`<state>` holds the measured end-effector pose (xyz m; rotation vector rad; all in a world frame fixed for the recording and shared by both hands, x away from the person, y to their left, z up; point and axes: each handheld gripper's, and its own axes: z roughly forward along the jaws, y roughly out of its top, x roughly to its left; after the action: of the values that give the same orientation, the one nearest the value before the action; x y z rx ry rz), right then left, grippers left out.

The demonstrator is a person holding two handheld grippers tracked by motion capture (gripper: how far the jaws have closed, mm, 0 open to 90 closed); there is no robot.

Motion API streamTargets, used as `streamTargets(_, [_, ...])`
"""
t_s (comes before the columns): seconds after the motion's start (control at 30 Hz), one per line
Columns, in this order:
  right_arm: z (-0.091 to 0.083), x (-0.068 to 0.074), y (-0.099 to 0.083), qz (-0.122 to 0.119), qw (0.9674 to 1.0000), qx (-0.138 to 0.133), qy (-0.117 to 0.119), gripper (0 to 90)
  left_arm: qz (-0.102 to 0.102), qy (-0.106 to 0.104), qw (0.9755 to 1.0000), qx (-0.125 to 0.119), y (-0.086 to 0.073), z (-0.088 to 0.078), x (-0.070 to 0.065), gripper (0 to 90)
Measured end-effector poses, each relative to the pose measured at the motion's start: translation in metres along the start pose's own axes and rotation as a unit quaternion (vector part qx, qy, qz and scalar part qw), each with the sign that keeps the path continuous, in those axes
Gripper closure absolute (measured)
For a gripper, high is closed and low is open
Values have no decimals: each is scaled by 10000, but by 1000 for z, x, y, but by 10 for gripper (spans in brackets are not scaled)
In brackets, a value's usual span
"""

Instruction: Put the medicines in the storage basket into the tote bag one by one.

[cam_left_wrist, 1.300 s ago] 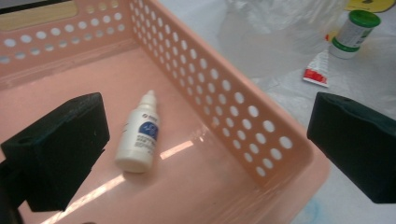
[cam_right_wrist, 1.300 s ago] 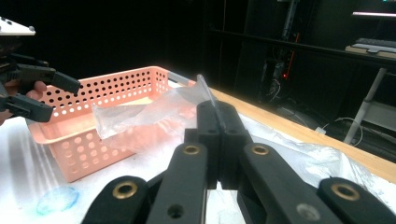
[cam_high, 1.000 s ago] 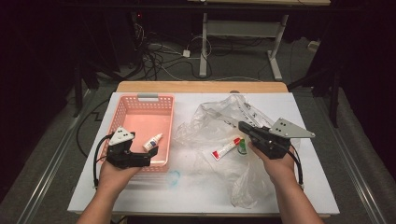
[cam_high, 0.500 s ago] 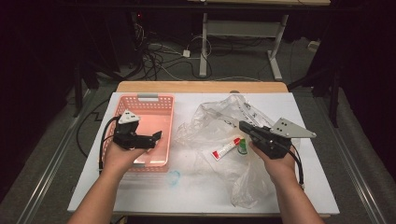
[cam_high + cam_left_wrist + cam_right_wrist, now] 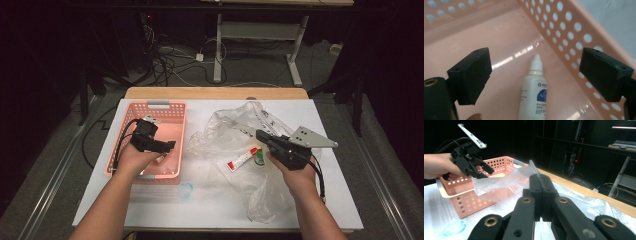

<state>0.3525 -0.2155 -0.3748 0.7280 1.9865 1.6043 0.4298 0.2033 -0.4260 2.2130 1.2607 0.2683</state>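
The left gripper (image 5: 165, 145) hangs inside the pink basket (image 5: 150, 106), jaws spread and just easing inward, gripping nothing; the dropper bottle (image 5: 535, 92) lies on the basket floor between them, close to the perforated side wall, its lower end cut off in the left gripper view. The right gripper (image 5: 261, 135) is clamped on an edge of the clear plastic bag (image 5: 235, 130). From above, the bottle is mostly hidden under the left gripper, while a red-and-white tube (image 5: 242, 160) shows through the bag.

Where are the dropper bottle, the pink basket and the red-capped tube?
dropper bottle (image 5: 534, 96), left gripper view, on its white body.
pink basket (image 5: 148, 106), high view, on its far rim.
red-capped tube (image 5: 241, 160), high view, on the tube's white middle.
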Motion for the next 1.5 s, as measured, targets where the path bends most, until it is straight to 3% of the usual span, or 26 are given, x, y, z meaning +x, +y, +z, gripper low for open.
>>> streamTargets(0.17, [0,0,0,-4,10000,-4,-1,900,64,84,9984,555,1,13,-2,179])
streamTargets(0.3, [0,0,0,-25,10000,-5,9,900,-14,40,9953,969,0,20,0,223])
streamTargets(0.73, [0,1,1,-36,10000,-17,20,900,124,193,9898,1406,-1,30,-3,456])
streamTargets(0.9, [-1,1,2,-55,10000,-25,7,900,198,172,9900,1386,0,30,-4,566])
streamTargets(1.1, [-1,1,2,-53,10000,-26,8,900,198,165,9907,1338,0,29,-5,578])
streamTargets(1.4, [-2,1,2,-31,10000,-49,-4,900,118,120,9974,699,3,9,-3,579])
streamTargets(1.5, [-1,1,2,-26,10000,-38,4,900,130,128,9987,483,3,1,-4,579])
